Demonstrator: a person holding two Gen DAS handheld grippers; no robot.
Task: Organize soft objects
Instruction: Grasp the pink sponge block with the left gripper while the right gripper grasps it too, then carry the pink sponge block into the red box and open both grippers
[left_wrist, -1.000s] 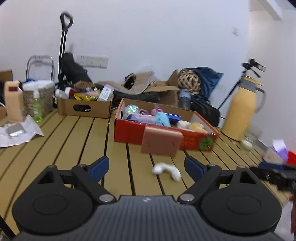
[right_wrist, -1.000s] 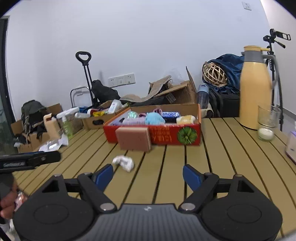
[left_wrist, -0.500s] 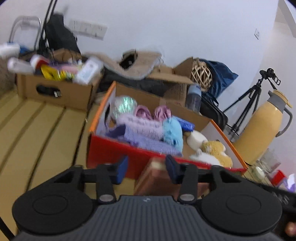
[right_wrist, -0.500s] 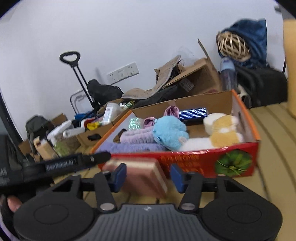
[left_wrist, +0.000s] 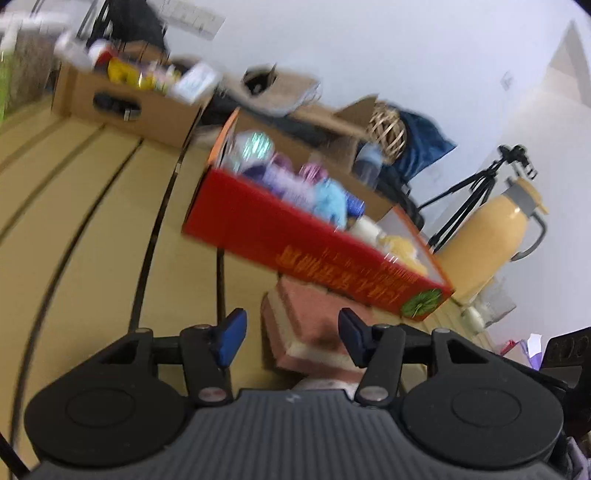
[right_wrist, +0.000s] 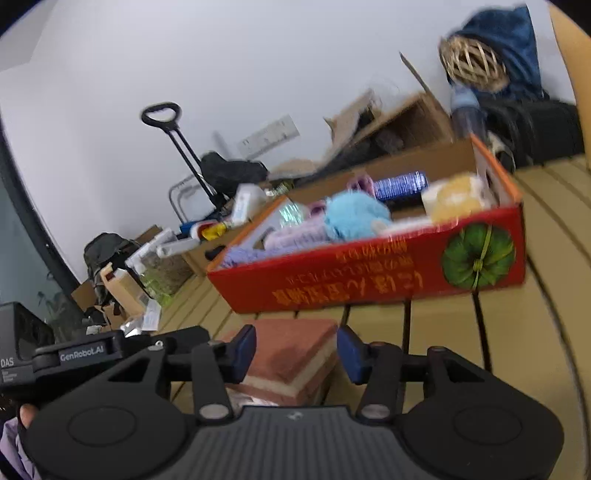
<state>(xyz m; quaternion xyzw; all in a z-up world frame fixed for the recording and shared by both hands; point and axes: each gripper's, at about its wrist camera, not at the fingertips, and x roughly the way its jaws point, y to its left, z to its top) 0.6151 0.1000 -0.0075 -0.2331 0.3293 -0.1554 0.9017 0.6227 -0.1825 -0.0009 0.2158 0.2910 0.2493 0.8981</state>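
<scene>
A pink sponge block with a cream layer (left_wrist: 306, 317) lies on the slatted table just in front of a red cardboard box (left_wrist: 314, 240). The box holds soft toys, among them a blue plush (right_wrist: 354, 218) and a yellow-white one (right_wrist: 458, 195). My left gripper (left_wrist: 291, 334) is low over the sponge and its jaws are opening. The left pad is clear of the sponge and the right pad overlaps its edge. My right gripper (right_wrist: 295, 349) hangs half open over the same sponge (right_wrist: 291, 350), whose left edge runs on behind the left pad. Neither gripper pinches it.
A yellow thermos (left_wrist: 495, 236), a tripod (left_wrist: 476, 195) and a glass (left_wrist: 495, 306) stand to the right of the red box (right_wrist: 369, 280). A brown carton of bottles (left_wrist: 129, 99) sits at the back left. Bags and cartons line the wall behind.
Both grippers came down and forward from mid-table to the sponge by the red box, each rolling. Their wide jaws narrowed; the left has since widened again. The small white item is out of sight.
</scene>
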